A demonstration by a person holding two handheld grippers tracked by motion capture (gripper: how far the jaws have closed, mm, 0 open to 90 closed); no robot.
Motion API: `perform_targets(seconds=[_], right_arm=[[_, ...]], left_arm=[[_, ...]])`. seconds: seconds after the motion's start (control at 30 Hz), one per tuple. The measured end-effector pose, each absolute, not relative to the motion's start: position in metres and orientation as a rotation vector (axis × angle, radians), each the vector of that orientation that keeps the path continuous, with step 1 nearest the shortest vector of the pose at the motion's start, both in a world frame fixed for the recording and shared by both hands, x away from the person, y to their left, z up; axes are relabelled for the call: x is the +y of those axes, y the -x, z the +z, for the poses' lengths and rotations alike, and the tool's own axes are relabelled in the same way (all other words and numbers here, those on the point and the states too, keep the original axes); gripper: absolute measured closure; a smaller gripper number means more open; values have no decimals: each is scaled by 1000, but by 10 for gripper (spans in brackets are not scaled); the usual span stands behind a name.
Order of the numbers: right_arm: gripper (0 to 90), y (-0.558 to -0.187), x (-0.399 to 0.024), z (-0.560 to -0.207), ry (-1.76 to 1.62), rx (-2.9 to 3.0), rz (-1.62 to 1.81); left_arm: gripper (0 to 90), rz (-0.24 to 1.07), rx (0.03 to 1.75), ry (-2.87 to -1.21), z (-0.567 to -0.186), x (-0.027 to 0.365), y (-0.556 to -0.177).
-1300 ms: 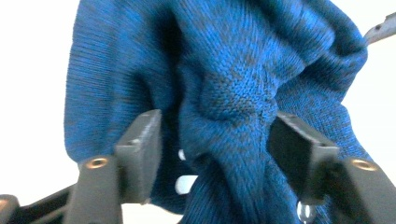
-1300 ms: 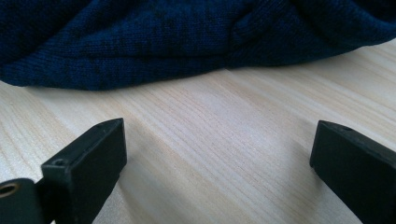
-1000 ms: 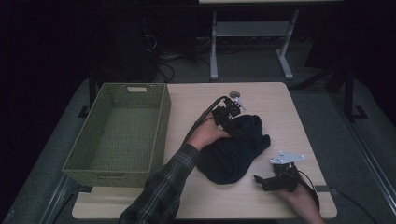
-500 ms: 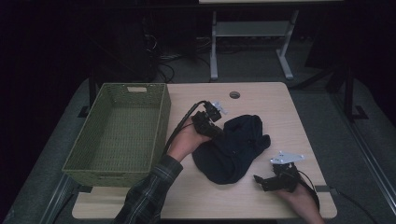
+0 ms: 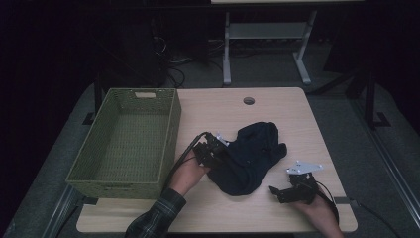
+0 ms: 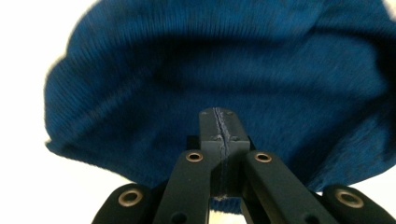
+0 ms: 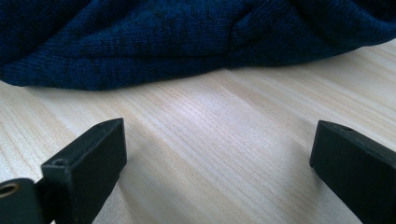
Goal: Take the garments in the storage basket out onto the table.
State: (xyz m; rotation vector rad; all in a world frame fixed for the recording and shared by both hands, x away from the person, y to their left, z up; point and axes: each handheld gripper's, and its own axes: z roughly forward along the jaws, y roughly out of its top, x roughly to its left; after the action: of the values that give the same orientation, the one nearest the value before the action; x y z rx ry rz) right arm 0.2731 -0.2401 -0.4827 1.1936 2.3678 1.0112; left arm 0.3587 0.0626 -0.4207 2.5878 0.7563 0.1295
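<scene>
Your left gripper (image 5: 214,154) has just been closing, and in the left gripper view its jaws are pinched together on a fold of the dark blue knitted garment (image 6: 224,60), so the grasp looks made. The garment (image 5: 250,156) lies crumpled on the wooden table (image 5: 277,106), just right of the green woven basket (image 5: 126,139). Your right gripper (image 5: 282,193) rests near the table's front edge, jaws spread wide, close to the cloth but apart from it. The high view is dim, so how much fabric you caught is hard to say. Next, probably lift gently, check the hold, then carry it left over the basket rim
</scene>
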Motion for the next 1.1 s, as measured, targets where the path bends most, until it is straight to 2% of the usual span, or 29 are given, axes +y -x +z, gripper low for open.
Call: perform_targets(seconds=[0.2,0.43,0.57,0.8,1.1], right_arm=[[33,-273,-240,-483,-1194,2368,1011],[37,-273,-242,-482,-1192,2373,1007],[134,-272,-247,-477,-1184,2394,985],[174,-280,-265,-451,-1223,2339,1067],[228,-305,-264,-420,-1196,2343,1130]], left_arm=[[898,128,785,-2629,-438,67,-358],[899,106,775,-2625,-439,71,-350],[899,93,770,-2612,-441,73,-346],[900,40,785,-2561,-444,80,-349],[900,55,793,-2549,-444,80,-347]])
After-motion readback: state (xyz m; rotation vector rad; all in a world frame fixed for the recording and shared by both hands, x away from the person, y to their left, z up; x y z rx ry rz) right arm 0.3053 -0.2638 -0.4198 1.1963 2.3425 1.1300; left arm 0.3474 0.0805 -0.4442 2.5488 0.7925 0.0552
